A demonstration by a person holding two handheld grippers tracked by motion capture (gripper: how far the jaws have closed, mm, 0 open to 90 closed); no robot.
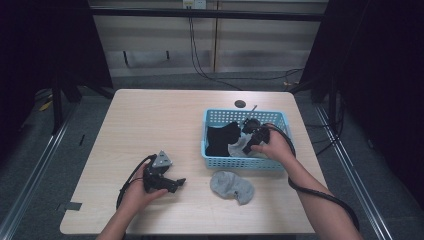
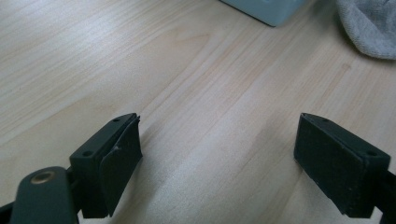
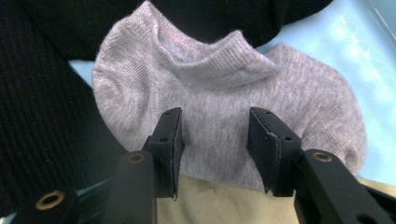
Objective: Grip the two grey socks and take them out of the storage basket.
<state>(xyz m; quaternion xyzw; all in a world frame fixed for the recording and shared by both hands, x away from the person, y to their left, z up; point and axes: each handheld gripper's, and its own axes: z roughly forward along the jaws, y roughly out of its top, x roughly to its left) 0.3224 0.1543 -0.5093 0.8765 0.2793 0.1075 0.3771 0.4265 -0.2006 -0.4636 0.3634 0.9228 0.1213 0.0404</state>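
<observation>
A light grey ankle sock lies inside the blue plastic basket, partly on a black knitted garment. My right gripper points down onto this sock. Its jaws stand a little apart with flat sock fabric between the pads, and nothing is pinched. From above, the right gripper sits low in the basket's front half, over the grey sock. A second grey sock lies on the table in front of the basket. My left gripper rests open on the bare table, left of that sock.
The left gripper faces bare wood, with the table sock and a basket corner ahead. A pale yellowish cloth lies under the basket sock. A round cable hole is behind the basket.
</observation>
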